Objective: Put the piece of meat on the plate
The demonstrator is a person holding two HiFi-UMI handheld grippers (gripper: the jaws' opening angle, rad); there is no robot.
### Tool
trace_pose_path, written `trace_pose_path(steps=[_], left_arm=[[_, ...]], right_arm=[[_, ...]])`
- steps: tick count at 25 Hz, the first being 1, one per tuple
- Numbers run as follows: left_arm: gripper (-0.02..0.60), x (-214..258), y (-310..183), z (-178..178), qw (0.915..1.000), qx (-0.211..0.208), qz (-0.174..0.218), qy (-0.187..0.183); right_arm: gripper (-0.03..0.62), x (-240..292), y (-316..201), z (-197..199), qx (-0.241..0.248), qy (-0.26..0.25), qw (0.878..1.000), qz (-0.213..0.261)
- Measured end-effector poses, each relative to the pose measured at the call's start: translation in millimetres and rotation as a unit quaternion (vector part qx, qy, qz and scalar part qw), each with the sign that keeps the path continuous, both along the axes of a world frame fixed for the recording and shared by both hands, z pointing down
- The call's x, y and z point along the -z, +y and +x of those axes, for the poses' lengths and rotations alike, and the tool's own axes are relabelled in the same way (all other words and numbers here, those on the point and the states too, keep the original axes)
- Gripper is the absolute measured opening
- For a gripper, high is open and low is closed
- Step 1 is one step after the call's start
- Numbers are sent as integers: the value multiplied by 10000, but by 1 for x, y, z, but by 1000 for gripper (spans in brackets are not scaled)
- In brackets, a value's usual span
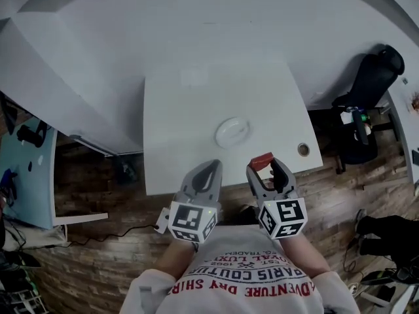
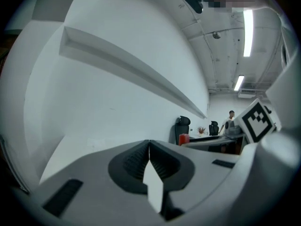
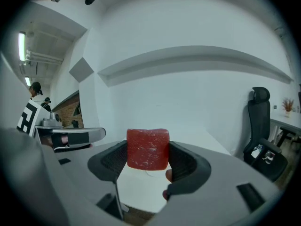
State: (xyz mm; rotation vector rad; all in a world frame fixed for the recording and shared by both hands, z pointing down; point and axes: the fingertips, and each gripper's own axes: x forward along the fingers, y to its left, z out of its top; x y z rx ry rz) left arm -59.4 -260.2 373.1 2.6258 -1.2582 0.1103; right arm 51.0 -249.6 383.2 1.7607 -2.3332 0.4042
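Note:
A red block of meat (image 3: 147,149) sits clamped between the jaws of my right gripper (image 3: 147,150); in the head view the meat (image 1: 262,160) shows at the tip of the right gripper (image 1: 264,165), over the table's near edge. The white plate (image 1: 232,132) lies on the white table (image 1: 177,136), a little ahead and left of the meat. My left gripper (image 1: 208,173) hangs over the near edge with its jaws pressed together on nothing (image 2: 149,147).
A small round hole (image 1: 303,150) is in the table's right front corner. A black office chair (image 1: 366,90) stands to the right. A white wall with a ledge runs behind the table. The floor below is wood, with a cable at the left.

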Motion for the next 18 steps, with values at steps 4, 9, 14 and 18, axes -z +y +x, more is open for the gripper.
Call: trace_pose_path(steps=[4, 9, 14, 18], left_arm=[[6, -11, -20, 2, 9999, 30, -94, -66], [6, -20, -58, 4, 9995, 214, -132, -176], [6, -24, -103, 7, 9987, 396, -170, -269], [6, -33, -133, 13, 9978, 501, -300, -325]], right_arm=[[279, -15, -22, 3, -16, -19, 9998, -205], [279, -28, -63, 4, 219, 3, 9992, -335], [279, -34, -114, 3, 534, 106, 9974, -464], [279, -49, -146, 5, 722, 112, 9945, -753]])
